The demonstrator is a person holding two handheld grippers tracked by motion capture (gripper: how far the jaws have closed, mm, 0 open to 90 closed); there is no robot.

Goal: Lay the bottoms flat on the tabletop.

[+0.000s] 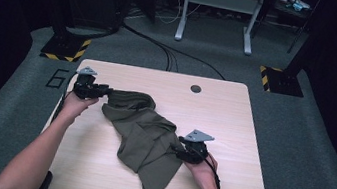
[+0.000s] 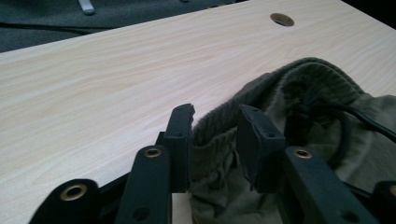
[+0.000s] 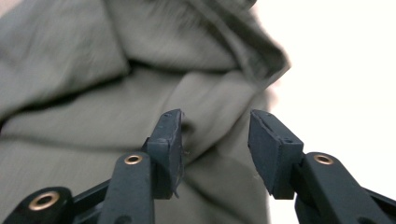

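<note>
I count one olive-green garment on one table, and two hand-held grippers: the left hand-held gripper and the right hand-held gripper.

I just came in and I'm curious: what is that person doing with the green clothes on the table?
A person holds a gripper in each hand over an olive-green garment lying crumpled on the wooden table. The left gripper is at the ribbed waistband end, its jaws open with the fabric edge between them. The right gripper is at the garment's other side, jaws also open, cloth just in front of them. Neither is gripping the garment right now.
</note>
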